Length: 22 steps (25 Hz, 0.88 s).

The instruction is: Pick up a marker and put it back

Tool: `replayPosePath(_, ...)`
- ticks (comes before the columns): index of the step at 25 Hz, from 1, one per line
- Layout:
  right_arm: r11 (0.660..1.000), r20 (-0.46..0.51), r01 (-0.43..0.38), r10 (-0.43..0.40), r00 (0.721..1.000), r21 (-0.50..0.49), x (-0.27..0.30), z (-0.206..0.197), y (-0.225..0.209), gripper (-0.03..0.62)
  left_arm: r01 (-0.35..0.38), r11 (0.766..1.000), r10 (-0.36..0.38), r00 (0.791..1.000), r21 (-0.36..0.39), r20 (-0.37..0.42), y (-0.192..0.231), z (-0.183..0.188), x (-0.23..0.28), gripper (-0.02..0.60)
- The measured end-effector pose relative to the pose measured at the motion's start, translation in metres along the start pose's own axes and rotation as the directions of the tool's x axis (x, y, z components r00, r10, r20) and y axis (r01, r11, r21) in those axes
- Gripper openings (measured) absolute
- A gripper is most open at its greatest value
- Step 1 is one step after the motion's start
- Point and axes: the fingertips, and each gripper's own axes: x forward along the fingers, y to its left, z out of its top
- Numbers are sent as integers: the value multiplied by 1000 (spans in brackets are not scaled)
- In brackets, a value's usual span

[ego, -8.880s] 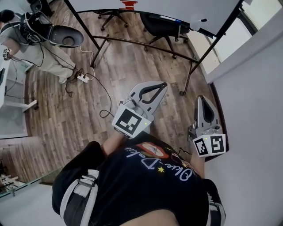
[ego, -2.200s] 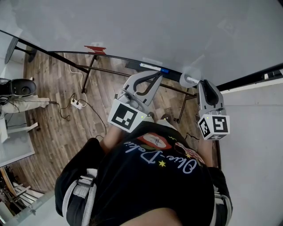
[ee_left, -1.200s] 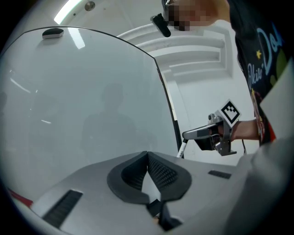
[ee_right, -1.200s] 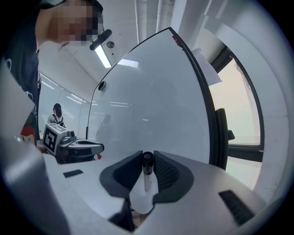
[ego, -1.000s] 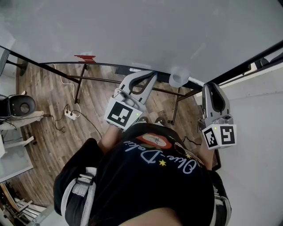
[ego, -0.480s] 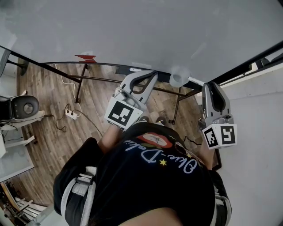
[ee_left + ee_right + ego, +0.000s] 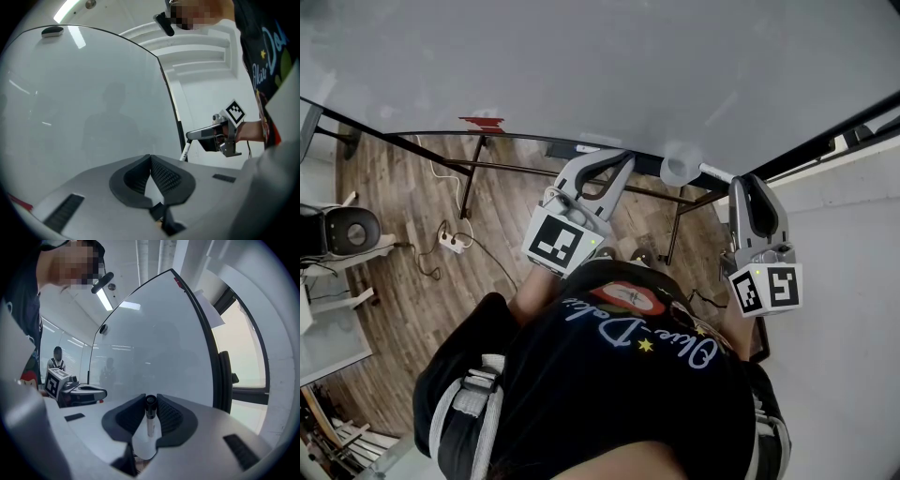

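Right gripper (image 7: 150, 405): jaws partly closed, pinching the marker (image 7: 149, 423) near its dark end. The white barrel sticks out of the jaws on one side. It is held just in front of the whiteboard (image 7: 154, 329), near the board's right-hand frame; I cannot tell if it touches.

Left gripper (image 7: 150, 159): jaws pressed together, nothing between them. It faces the whiteboard, left of the marker.

Judgement: the marker is light, rigid, smooth plastic and likely to pivot or slip in an end pinch. A mid-barrel hold would be steadier, and a grip on the cap risks loosening it. Put-back not yet done.
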Motion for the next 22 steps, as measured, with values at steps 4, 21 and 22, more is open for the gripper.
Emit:
replayPosePath(4,1000,2,-2,2,1000,1,1,0,-1,72,-1,1000,1,1000,0,-3,0,-1,1,3)
replayPosePath(21,1000,13,-17,17,1000,2,7,2,-2,72,-17,1000,17,1000,0,0,4,-1,3,3)
replayPosePath(22,1000,15,-21,21,1000,3,7,2,-2,72,-20,1000,20,1000,-1,-1,4,-1,3,3)
